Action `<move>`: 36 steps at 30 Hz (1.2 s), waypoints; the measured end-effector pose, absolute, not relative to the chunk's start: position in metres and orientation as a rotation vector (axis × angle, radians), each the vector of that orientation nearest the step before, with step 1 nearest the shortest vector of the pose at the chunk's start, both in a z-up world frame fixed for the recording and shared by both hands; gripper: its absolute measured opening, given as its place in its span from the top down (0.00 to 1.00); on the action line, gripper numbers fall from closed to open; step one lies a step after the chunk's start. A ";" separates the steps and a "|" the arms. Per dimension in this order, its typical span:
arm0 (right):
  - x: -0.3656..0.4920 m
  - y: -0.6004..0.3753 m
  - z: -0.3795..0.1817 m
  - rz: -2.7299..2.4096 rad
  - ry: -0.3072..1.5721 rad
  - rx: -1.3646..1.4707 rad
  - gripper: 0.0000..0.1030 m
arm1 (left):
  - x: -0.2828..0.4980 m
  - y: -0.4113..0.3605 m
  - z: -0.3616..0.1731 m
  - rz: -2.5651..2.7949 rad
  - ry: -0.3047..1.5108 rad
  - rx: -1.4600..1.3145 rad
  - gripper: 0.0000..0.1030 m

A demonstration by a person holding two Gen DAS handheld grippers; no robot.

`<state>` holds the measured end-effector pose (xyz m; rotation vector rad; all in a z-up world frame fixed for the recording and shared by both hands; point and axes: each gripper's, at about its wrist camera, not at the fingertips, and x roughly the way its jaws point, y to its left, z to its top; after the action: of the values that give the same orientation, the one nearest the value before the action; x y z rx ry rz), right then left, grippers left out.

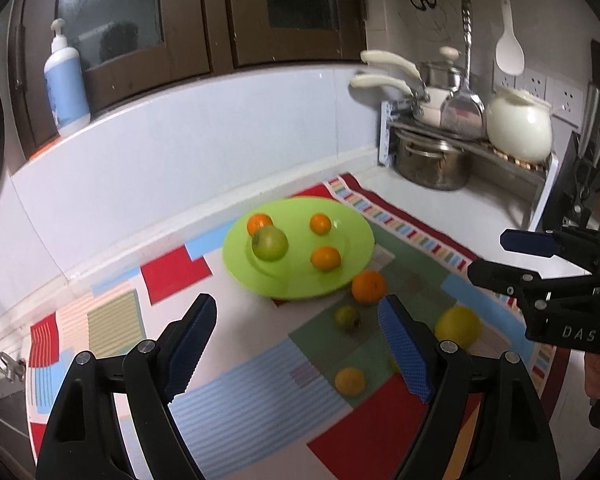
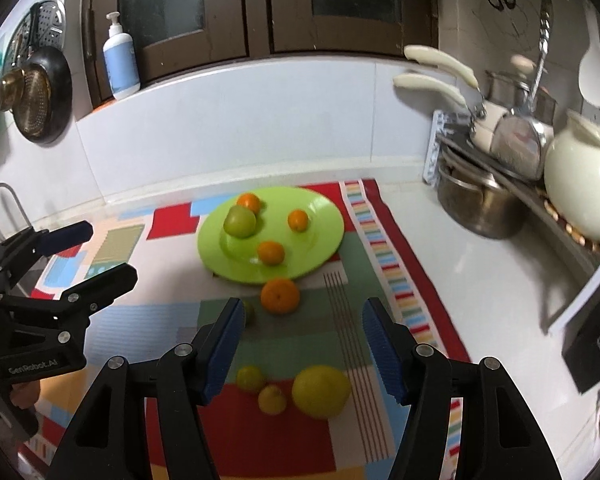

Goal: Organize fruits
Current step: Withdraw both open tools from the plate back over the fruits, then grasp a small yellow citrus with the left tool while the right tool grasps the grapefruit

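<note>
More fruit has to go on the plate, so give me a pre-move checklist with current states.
1. Left tool open and empty: ok.
2. Right tool open and empty: ok.
3. Big orange on the mat, free of the tools: ok.
4. Free space on the green plate beside its four fruits: ok.
5. Path from orange to plate clear of the other tool: ok.
6. Small green fruit firmness: cannot tell.

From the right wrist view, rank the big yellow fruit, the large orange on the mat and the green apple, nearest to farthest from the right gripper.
1. Big yellow fruit, on the mat just ahead of the right gripper.
2. Large orange, on the mat at the green plate's near edge.
3. Green apple, on the plate's left.
</note>
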<state>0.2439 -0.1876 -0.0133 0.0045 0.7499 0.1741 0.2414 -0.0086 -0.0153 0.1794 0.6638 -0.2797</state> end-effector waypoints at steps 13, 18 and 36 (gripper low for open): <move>0.233 -0.200 -0.062 0.144 0.900 0.115 0.40 | 0.240 -0.018 -0.064 -0.311 0.819 0.202 0.19; 0.233 -0.203 -0.077 0.135 0.943 0.121 0.40 | 0.243 -0.022 -0.081 -0.316 0.866 0.220 0.19; 0.254 -0.214 -0.111 0.166 1.026 0.193 0.41 | 0.266 -0.044 -0.124 -0.377 0.997 0.219 0.39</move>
<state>0.2541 -0.2136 -0.1111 0.1927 1.0257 0.1662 0.2661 -0.0438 -0.1238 0.2186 0.9969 -0.3773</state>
